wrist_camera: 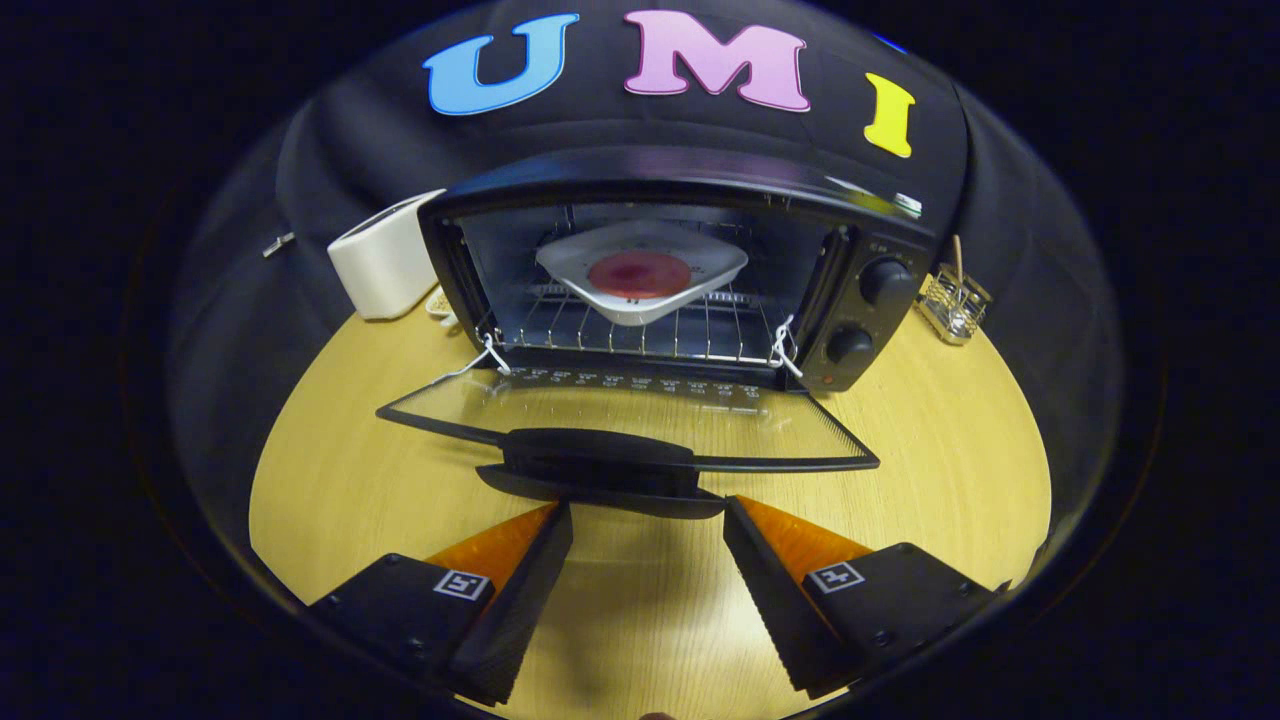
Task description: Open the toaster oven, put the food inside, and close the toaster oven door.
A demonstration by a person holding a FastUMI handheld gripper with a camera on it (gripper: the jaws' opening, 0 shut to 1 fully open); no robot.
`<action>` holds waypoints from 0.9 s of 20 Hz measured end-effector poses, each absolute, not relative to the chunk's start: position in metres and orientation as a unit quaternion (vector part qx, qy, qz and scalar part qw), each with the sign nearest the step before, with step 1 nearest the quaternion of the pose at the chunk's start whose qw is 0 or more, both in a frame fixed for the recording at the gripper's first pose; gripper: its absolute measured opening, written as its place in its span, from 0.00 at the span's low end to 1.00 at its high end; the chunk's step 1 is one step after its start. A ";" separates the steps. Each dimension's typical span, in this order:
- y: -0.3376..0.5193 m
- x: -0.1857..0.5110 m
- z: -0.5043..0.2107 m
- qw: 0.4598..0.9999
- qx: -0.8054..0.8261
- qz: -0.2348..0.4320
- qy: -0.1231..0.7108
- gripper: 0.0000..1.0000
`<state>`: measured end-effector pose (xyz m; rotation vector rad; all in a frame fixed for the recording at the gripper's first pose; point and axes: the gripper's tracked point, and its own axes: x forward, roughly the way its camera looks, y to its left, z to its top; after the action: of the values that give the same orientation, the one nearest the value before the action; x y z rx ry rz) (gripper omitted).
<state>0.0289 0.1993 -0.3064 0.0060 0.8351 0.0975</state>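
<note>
Food (640,273) — a round reddish slice on a white square plate (700,262) — already sits inside the toaster oven (690,180), on the wire rack (620,335), so what remains looks like the closing step. The glass door (640,415) lies folded down flat over the pale wood-grain table (950,440), its dark curved handle (600,462) just ahead of the fingertips. The gripper (648,512) is spread wide and holds nothing, one finger to either side of the handle's front edge. Next, I judge, it must get under or around that handle and swing the door up on its hinge — a smooth arc, since glass in a thin frame gives little purchase. The oven body is glossy black with two round knobs (885,280); a white toaster (385,265) stands just beside its left wall, and a small wire holder (952,300) stands near the knob side.
</note>
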 end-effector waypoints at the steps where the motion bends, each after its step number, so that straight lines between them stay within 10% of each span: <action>1: 0.200 0.030 -0.293 0.919 0.003 0.050 0.392 0.99; 18: 0.117 0.041 -0.062 0.994 -0.011 0.042 0.102 0.99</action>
<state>0.0408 0.1167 -0.0619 -0.0211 0.2051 0.0833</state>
